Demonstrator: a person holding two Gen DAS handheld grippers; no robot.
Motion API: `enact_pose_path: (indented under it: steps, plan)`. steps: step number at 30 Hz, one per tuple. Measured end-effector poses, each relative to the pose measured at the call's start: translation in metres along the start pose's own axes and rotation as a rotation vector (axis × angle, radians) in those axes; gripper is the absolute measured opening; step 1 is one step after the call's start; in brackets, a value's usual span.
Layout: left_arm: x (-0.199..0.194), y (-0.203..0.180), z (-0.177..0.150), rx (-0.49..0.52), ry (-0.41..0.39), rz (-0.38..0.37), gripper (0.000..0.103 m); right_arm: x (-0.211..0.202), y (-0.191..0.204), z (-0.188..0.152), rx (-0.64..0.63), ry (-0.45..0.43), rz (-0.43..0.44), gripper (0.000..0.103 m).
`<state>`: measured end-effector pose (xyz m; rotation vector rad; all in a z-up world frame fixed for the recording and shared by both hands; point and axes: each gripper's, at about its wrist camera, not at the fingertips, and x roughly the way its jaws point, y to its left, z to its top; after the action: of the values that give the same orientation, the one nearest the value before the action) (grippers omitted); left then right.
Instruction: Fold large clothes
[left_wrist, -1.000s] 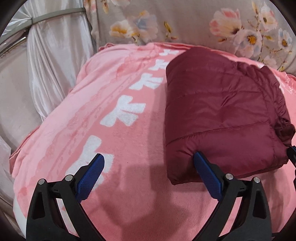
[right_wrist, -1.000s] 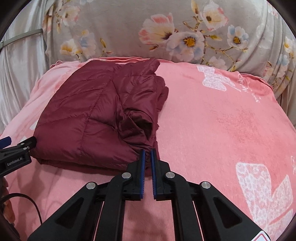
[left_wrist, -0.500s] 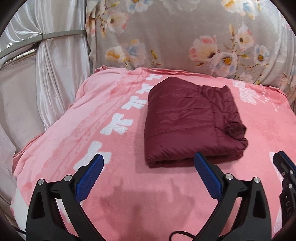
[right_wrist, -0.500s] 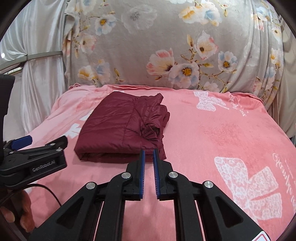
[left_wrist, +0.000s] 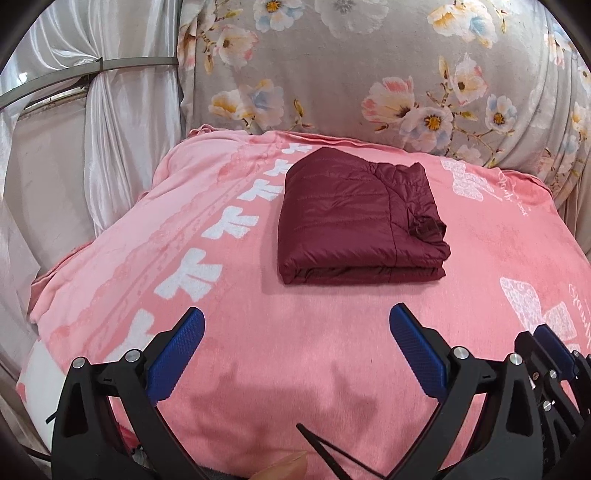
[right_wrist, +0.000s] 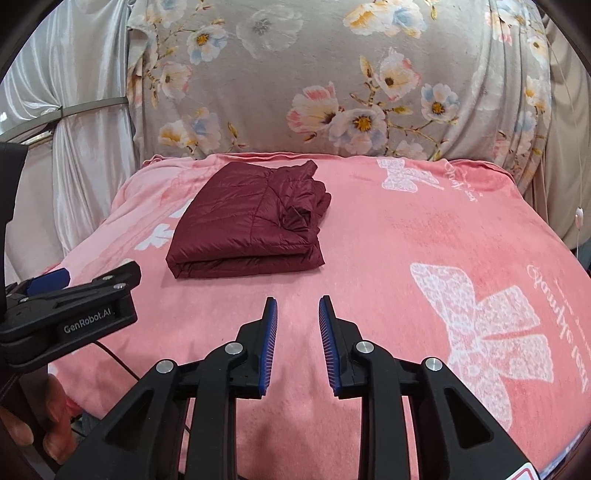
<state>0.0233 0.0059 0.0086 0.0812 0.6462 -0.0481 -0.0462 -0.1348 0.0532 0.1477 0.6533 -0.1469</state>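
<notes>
Now, jacket (left_wrist: 354, 218): a maroon quilted garment folded into a compact rectangle, layers stacked, lying on the pink blanket (left_wrist: 295, 350) toward its far left.
Change: both grippers have backed away; the jacket looks smaller than a second ago.
Meaning: folding appears finished.
Left gripper (left_wrist: 295, 347): wide, empty.
Right gripper (right_wrist: 297, 341): narrow gap, just been opening, nothing between.

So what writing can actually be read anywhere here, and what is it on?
"GenRobot.AI": on the side of the left gripper.
White cursive script on the pink blanket, beside the butterfly prints: upside down, too unclear to read.
Large white shapes along the blanket's left edge: not legible as words.
</notes>
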Motion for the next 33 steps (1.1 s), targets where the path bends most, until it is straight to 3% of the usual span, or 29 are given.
enact_pose_path:
  steps: [33]
  plan:
    - [-0.006, -0.010, -0.016, 0.031, 0.026, 0.003, 0.098, -0.004, 0.001, -0.010, -0.004, 0.012, 0.008, 0.025]
